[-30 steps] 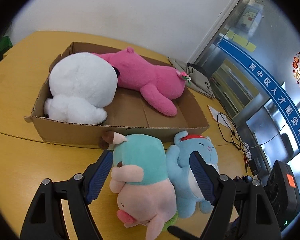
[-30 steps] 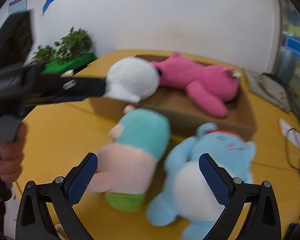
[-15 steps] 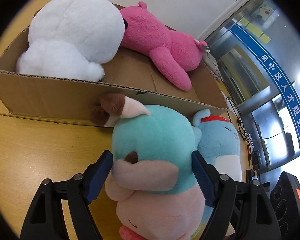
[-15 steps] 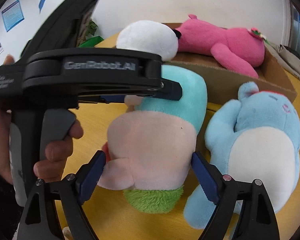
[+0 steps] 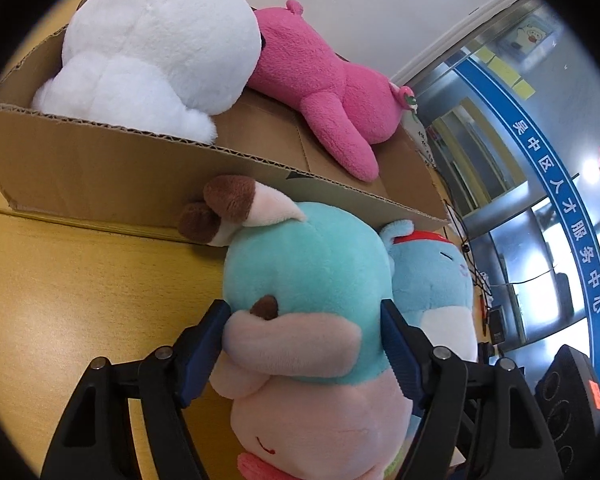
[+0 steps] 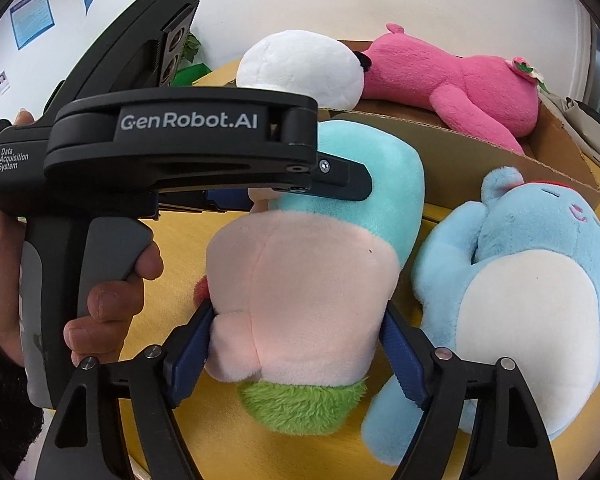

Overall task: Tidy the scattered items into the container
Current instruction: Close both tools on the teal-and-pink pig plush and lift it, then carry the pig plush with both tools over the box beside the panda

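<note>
Cardboard box (image 5: 100,168): the container, sitting on the yellow worktop (image 5: 80,280). It is already holding two items, a white plush (image 5: 156,44) at one end and a pink plush (image 5: 320,80) lying lengthwise beside it and touching it.

Teal-and-pink plush (image 5: 304,300): the item I am working on. It is lying on the worktop just outside the box's near wall, its brown-tipped end touching the cardboard. I am squeezing it from both ends:
- left hand-held gripper (image 5: 304,344): both blue pads are pressing into the teal upper body, so I am reading it as clamped on the toy.
- right hand-held gripper (image 6: 296,344): both pads are pressing into the pale pink lower body, just above the green tuft, likewise clamped on the toy.
I am judging the toy to be gripped but not yet lifted (I cannot tell whether its underside is clear of the worktop).

Blue plush (image 6: 532,300): lying on its back on the worktop, touching the teal-and-pink plush on one side and near the box wall. Neither tool is touching it.

Progress, as I am judging it: two of four visible toys are in the box, one is in my grip, one is waiting. There is bare cardboard floor showing in front of the pink plush, which I am taking as the drop spot.
</note>
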A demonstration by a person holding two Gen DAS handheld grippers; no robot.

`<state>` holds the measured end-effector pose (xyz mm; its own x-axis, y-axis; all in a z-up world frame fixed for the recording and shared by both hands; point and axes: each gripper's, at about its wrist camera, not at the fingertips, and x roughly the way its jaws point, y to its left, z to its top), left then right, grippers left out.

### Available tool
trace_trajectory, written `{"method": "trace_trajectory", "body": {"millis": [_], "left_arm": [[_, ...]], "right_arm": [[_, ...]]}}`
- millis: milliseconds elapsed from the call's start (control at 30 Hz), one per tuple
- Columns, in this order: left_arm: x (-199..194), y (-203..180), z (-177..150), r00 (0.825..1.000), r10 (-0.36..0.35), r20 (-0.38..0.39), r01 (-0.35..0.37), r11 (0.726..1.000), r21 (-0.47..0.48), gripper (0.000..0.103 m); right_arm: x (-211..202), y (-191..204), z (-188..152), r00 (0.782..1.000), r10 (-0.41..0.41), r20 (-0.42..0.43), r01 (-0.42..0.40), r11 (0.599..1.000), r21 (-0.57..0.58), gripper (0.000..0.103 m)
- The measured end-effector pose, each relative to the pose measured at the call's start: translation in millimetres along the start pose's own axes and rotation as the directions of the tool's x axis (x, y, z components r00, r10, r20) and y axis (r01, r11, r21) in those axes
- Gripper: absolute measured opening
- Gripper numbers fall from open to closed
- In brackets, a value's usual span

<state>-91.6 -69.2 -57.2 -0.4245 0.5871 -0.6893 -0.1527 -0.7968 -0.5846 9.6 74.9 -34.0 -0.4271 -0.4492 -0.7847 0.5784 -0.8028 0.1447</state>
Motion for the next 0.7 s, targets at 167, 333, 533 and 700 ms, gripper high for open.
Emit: {"method": "trace_trajectory", "body": {"millis": [167,333,533,700], "left_arm": [[-11.5,-4.5,-5.0,1.000,0.018,0.008,-0.019,1.000,0.010,0.071],[-31.7,-13.6,-3.7,0.999,0.023,0.043,-0.024,0.999,0.032,0.071],[-61.0,-40.2,10.0,0.993,0.013,0.114,-0.024,0.994,0.104,0.071],[-78.7,-61.1,22.9,0.988,-0.018,0.153,-0.007,0.986,0.165,0.070]], "right_arm": [[-4.5,2.3,-5.0,0.999,0.036,0.004,-0.036,0.999,-0.006,0.076],[-14.5,13.6,-8.4,0.999,0.046,0.029,-0.045,0.998,-0.040,0.074],[-39.6,19.3,2.8,0.993,0.052,0.102,-0.045,0.996,-0.071,0.074],[-61.2,14.1,18.3,0.985,0.048,0.163,-0.036,0.996,-0.077,0.074]]}}
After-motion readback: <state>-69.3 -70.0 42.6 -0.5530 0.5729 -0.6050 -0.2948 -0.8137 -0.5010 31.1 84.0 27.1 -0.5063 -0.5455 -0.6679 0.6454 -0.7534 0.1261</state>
